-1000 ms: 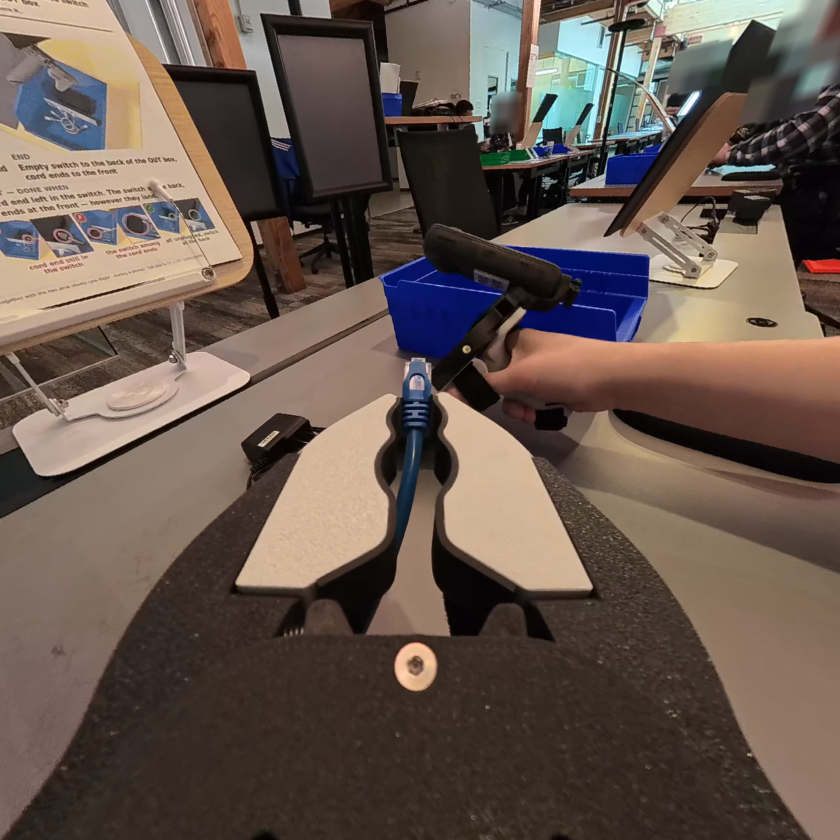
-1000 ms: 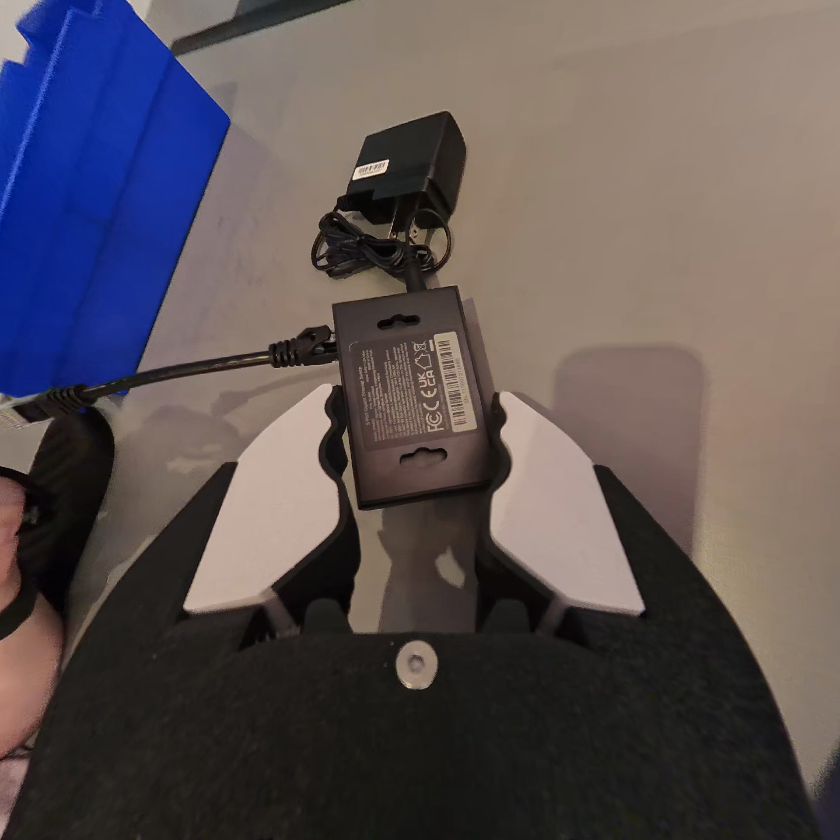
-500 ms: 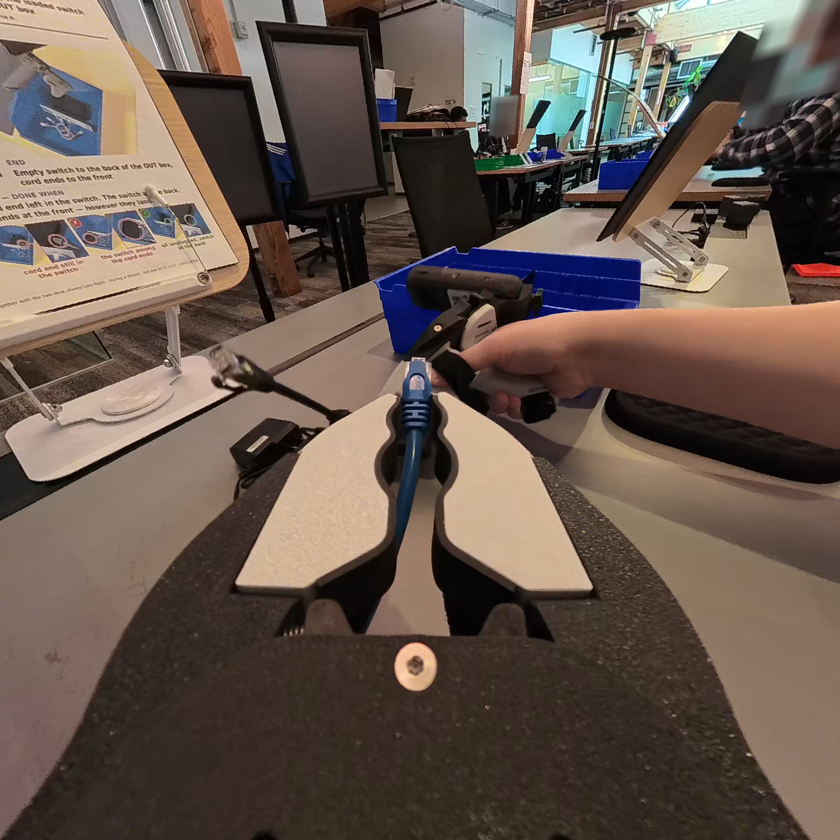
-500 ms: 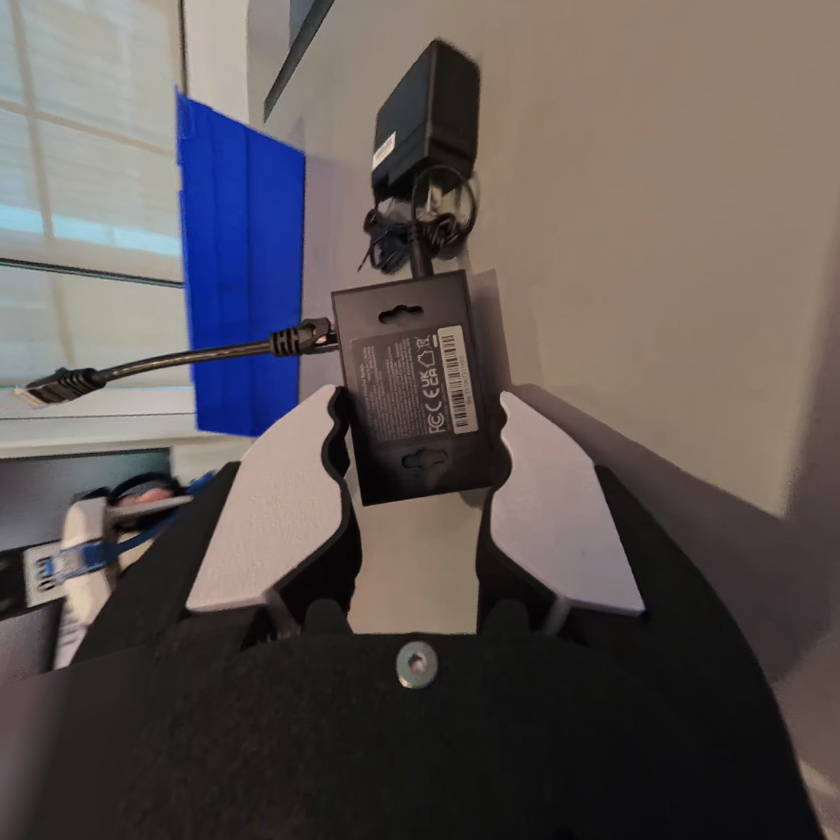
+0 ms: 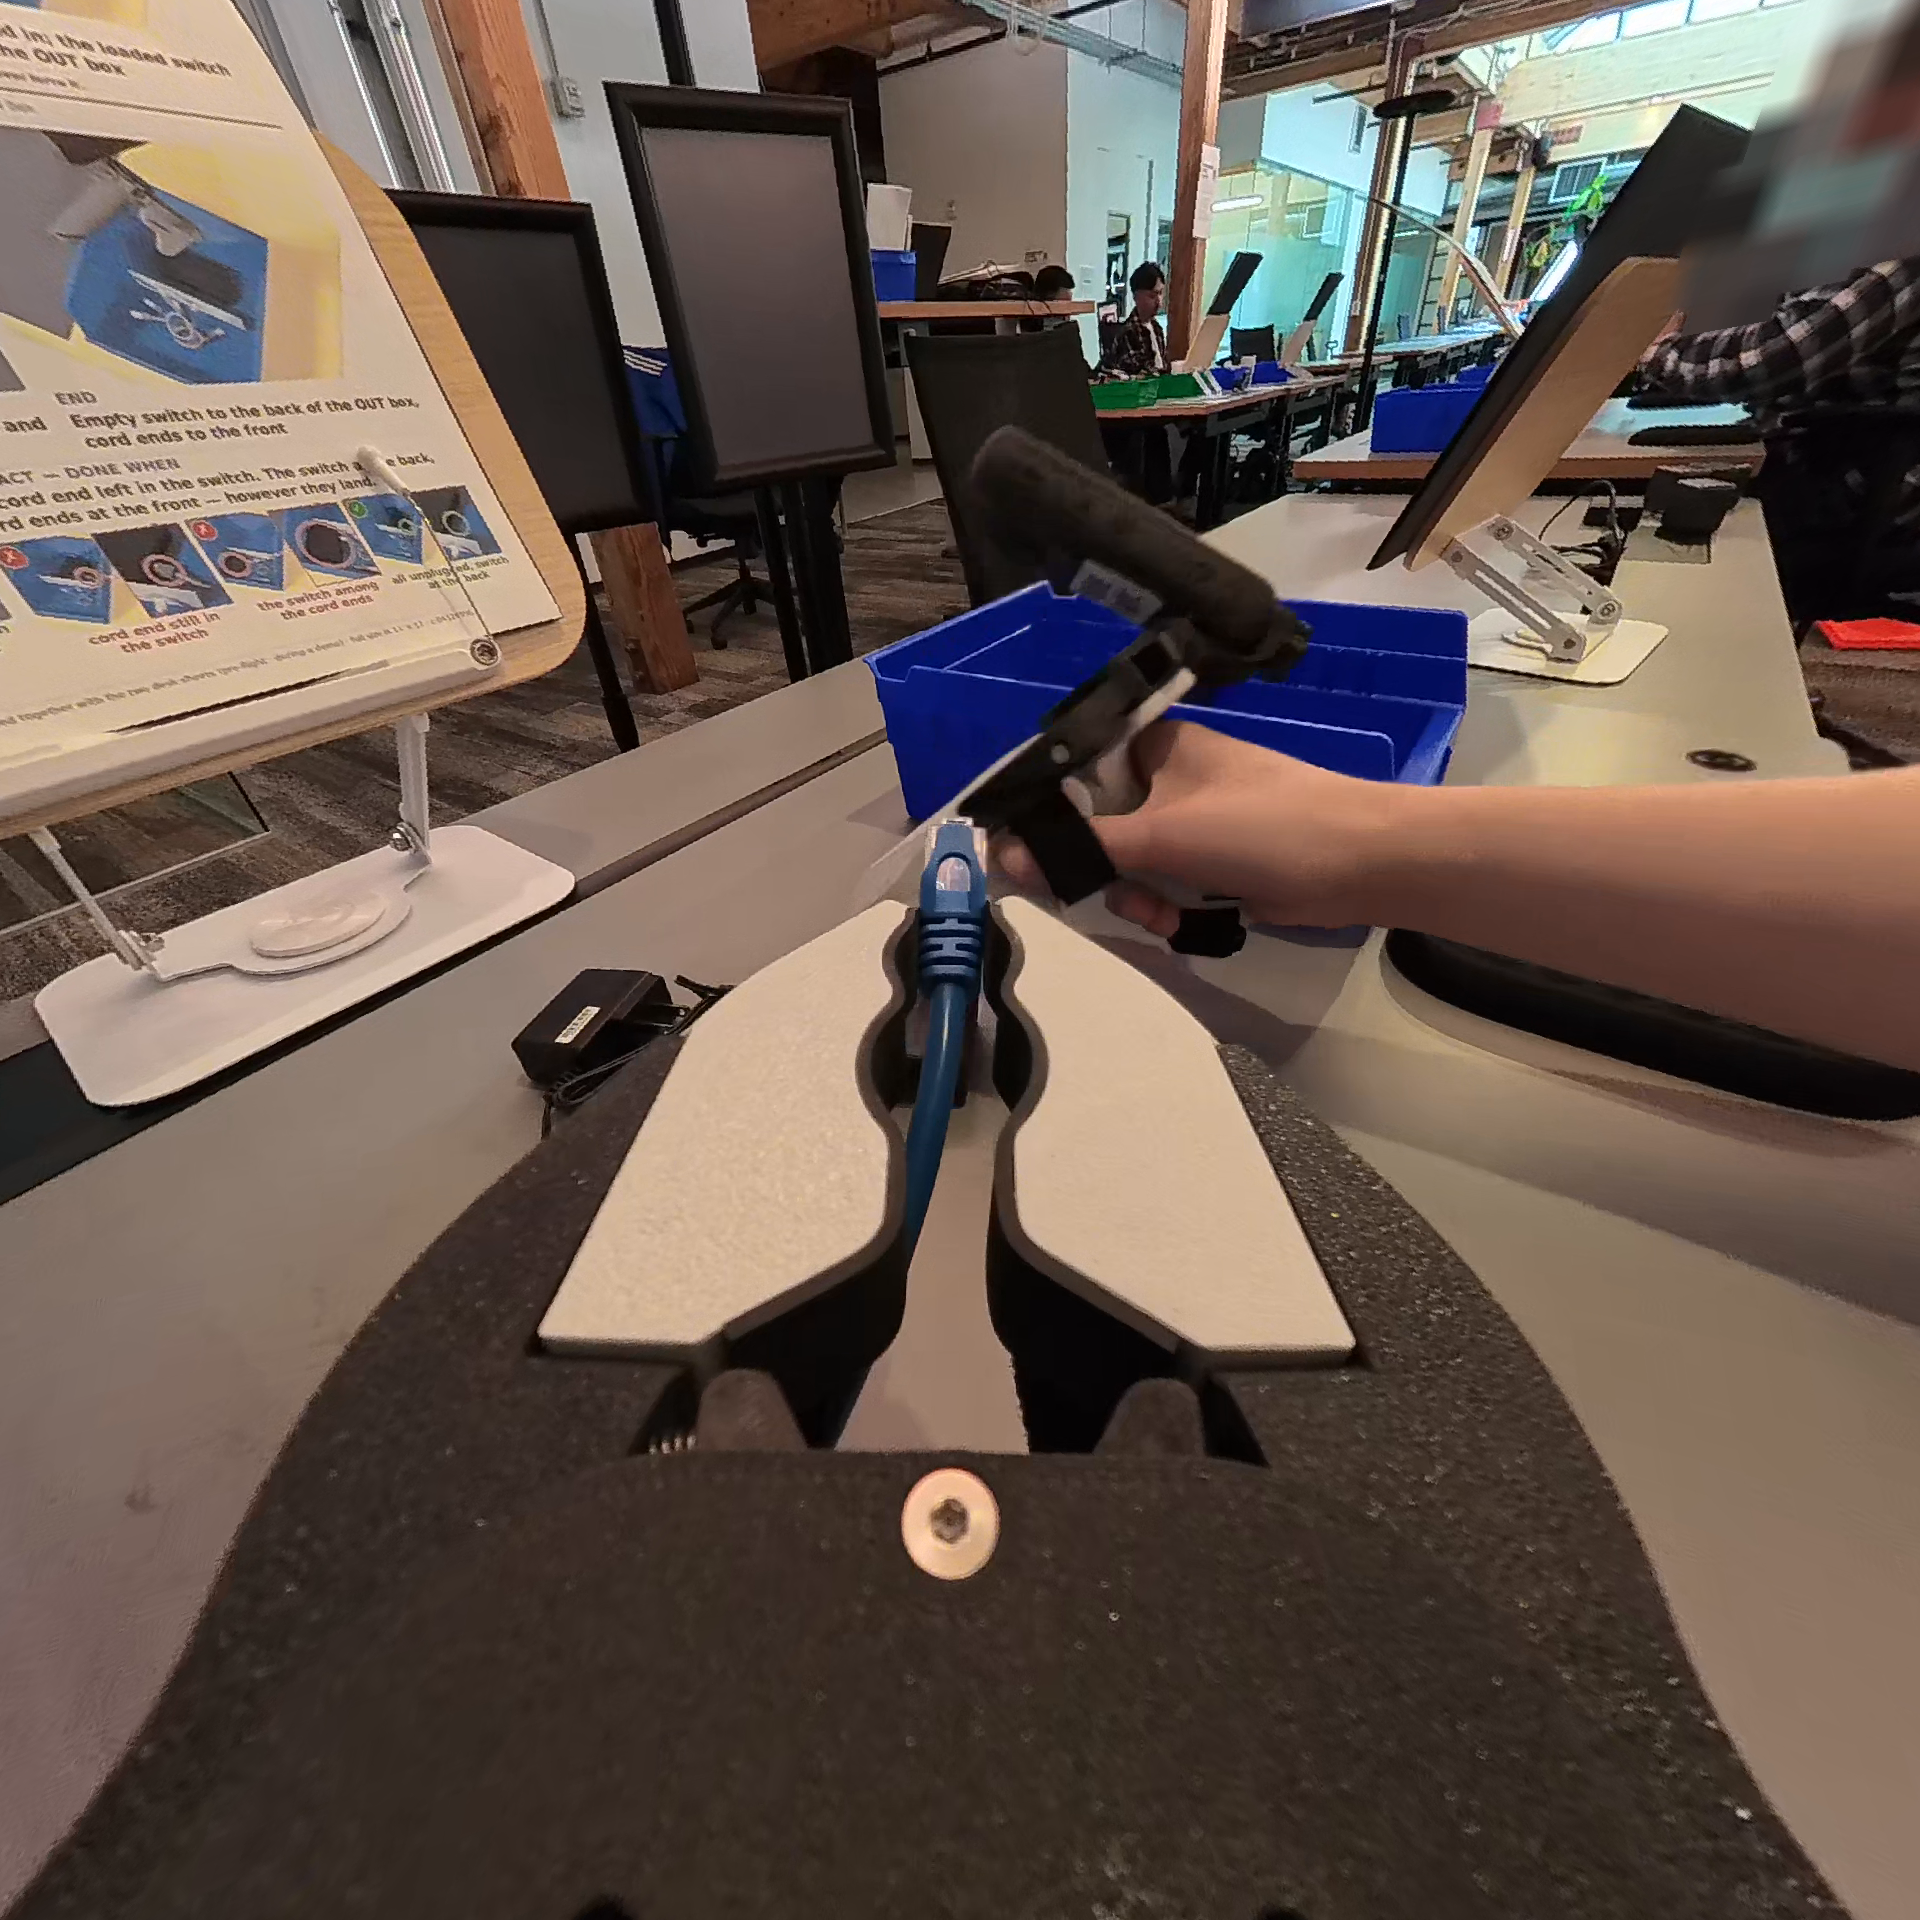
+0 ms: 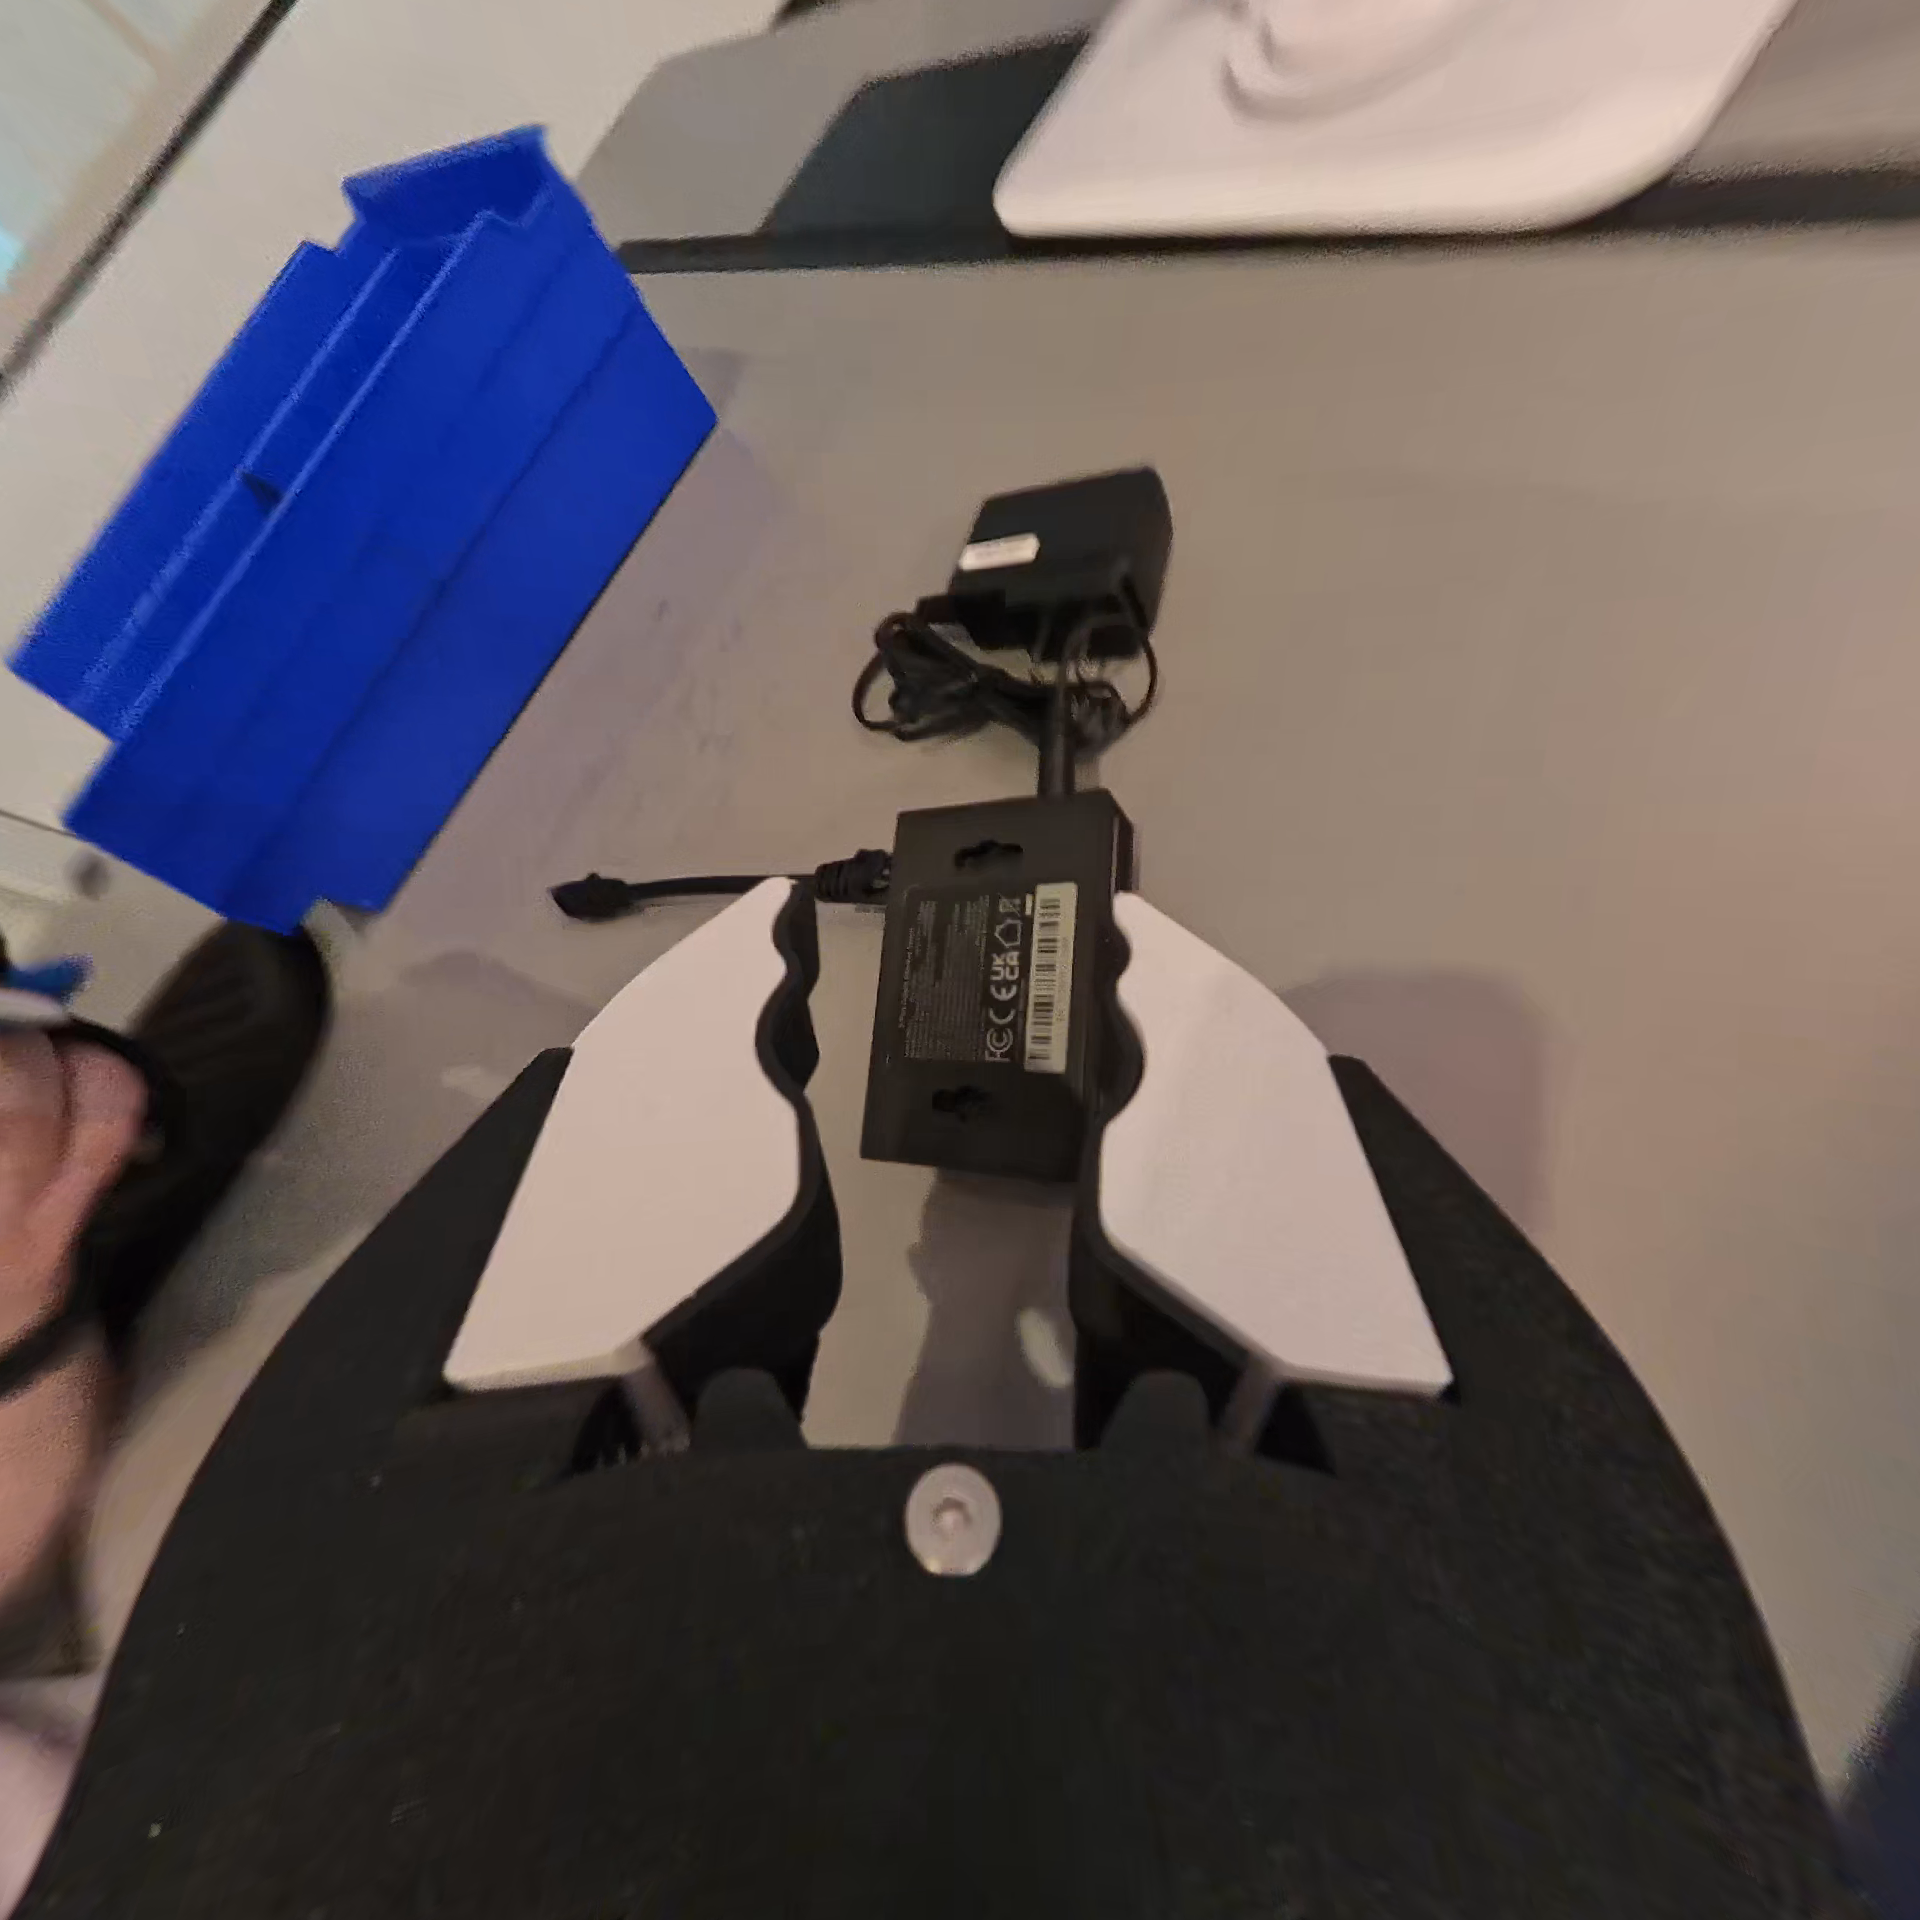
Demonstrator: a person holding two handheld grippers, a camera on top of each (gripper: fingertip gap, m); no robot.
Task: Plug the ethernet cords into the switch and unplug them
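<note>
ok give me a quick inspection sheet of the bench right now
surface: grey table, bare apart from the items below
job's things: black switch; blue ethernet cord; black ethernet cord
clutter: blue bin; instruction board on a white stand
grippers: left claw clamps the blue plug; right claw holds the switch
cables: black cord plugged into the switch's side; power adapter wire bundled
surroundings: desks, chairs, people behind

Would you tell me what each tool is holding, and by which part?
Left tool: blue ethernet cord, by its boot behind the plug. Right tool straddles the switch; grip unclear.
</note>
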